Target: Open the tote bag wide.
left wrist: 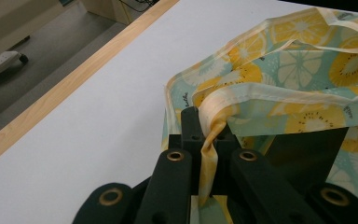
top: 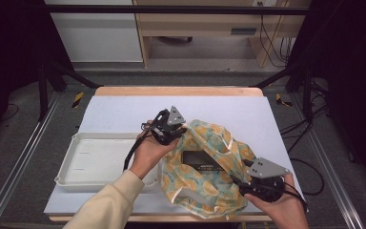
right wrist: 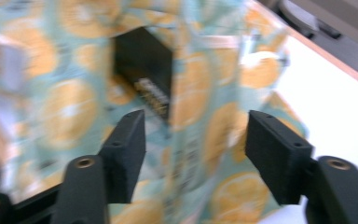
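A teal bag [top: 205, 183] printed with orange and lemon slices lies crumpled on the white table, its mouth open. Inside it rests a flat black box [top: 200, 159]. My left gripper [top: 180, 130] is at the bag's far left edge, shut on a pale strip of the bag's rim [left wrist: 213, 114]. The bag [left wrist: 303, 60] spreads away to the right there, with the box [left wrist: 303, 154] dark beneath it. My right gripper [top: 237, 180] is at the bag's near right side. In the right gripper view that gripper [right wrist: 196, 140] stands open above the bag [right wrist: 70, 107] and the box [right wrist: 144, 60], its pads touching nothing.
A shallow white tray [top: 95, 162] sits to the left of the bag, under my left forearm. The table [top: 124, 112] has a wooden far edge, with bare white surface behind the bag. Metal frame rails run along both sides.
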A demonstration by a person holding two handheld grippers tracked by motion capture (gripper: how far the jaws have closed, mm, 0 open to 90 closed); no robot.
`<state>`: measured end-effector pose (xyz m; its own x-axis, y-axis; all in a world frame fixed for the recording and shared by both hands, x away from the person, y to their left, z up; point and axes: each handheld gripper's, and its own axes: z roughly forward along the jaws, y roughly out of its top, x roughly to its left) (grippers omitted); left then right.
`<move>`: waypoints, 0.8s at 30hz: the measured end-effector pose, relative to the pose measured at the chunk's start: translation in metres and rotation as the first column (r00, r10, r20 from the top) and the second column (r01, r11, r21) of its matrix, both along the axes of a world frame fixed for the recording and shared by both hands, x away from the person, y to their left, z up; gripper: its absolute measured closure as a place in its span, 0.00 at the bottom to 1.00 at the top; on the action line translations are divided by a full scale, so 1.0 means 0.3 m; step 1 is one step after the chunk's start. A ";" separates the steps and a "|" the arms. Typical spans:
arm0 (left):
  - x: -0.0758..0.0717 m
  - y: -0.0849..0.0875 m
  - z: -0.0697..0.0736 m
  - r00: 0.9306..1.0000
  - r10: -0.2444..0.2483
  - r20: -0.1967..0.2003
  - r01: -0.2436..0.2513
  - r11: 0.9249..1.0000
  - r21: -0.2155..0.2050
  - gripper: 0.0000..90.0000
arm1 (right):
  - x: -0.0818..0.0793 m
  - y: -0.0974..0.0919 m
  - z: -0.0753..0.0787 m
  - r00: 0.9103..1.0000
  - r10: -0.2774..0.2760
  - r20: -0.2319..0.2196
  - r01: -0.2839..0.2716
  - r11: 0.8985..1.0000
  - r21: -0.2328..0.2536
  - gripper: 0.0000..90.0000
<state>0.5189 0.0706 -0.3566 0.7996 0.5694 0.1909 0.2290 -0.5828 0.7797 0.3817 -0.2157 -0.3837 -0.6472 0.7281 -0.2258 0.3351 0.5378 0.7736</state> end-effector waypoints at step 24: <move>-0.043 -0.072 -0.019 0.997 -0.069 0.020 0.068 0.996 0.054 0.80 | 0.253 -0.091 0.000 0.981 -0.185 -0.059 0.182 0.982 -0.054 0.99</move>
